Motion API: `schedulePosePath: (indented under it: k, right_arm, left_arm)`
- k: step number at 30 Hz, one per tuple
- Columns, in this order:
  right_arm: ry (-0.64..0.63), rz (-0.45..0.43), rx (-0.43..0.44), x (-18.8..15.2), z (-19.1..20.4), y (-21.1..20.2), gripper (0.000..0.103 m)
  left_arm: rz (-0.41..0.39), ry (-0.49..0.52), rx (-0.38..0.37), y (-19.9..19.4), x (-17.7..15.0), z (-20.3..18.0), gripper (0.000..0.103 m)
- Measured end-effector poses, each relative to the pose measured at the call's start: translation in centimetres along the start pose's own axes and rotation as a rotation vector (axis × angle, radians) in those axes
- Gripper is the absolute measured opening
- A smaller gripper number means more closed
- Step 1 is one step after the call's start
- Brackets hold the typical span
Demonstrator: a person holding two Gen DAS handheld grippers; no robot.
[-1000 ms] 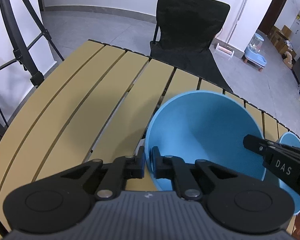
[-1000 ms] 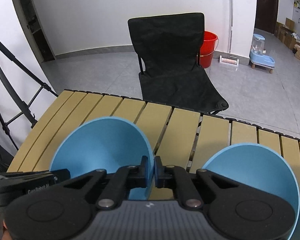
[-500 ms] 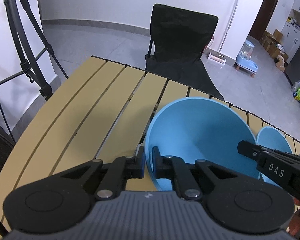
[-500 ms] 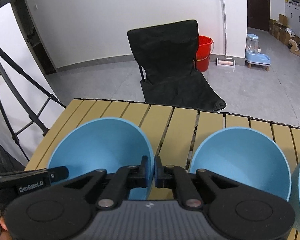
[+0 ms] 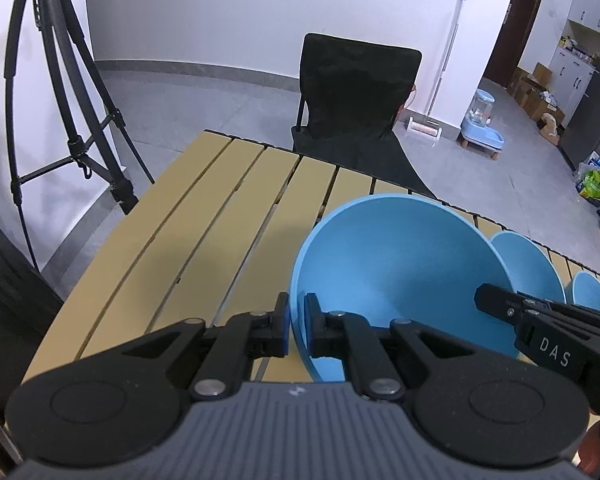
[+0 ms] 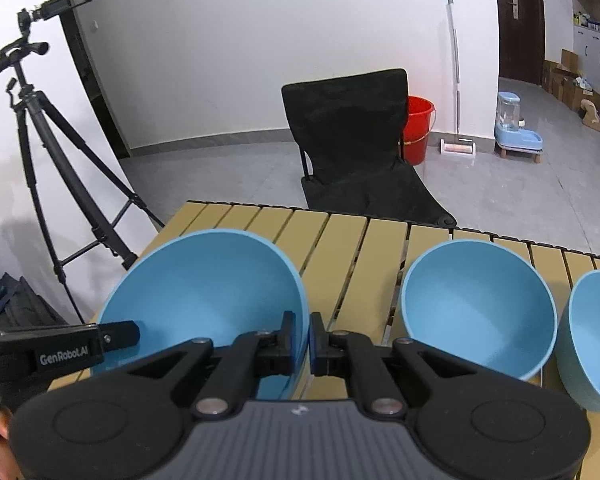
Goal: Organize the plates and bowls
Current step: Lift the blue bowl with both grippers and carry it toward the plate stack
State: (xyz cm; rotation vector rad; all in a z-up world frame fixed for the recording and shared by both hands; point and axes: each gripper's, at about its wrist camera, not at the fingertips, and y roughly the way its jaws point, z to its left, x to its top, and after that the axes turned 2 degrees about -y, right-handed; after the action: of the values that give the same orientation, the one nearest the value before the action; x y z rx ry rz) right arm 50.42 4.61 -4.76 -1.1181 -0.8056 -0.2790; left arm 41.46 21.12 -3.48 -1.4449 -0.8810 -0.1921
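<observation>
A large blue bowl (image 5: 404, 272) is held up above the slatted wooden table (image 5: 204, 224). My left gripper (image 5: 296, 322) is shut on its left rim. My right gripper (image 6: 302, 340) is shut on its right rim; the bowl also shows in the right wrist view (image 6: 204, 288). A second blue bowl (image 6: 476, 308) stands on the table (image 6: 348, 248) to the right. A third blue bowl (image 6: 592, 340) stands at the right edge. In the left wrist view the second bowl (image 5: 536, 268) and third bowl (image 5: 592, 298) lie behind the right gripper's body.
A black folding chair (image 6: 352, 140) stands behind the table's far edge. A camera tripod (image 6: 52, 152) stands to the left. A red bucket (image 6: 418, 128), a mop and a pet water dispenser (image 6: 514, 124) are on the floor beyond.
Both grippers have lifted the large bowl higher and drawn back; more of the table, the other two bowls and the room now show. Both grips are unchanged.
</observation>
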Motion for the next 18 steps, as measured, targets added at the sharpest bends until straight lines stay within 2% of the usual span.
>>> schedulePosePath:
  k: [18]
  right_arm:
    - [-0.040,-0.043,0.017,-4.9,4.5,-5.6,0.007]
  left_arm:
    - [-0.032,0.042,-0.010,-5.6,-4.8,3.6,0.008]
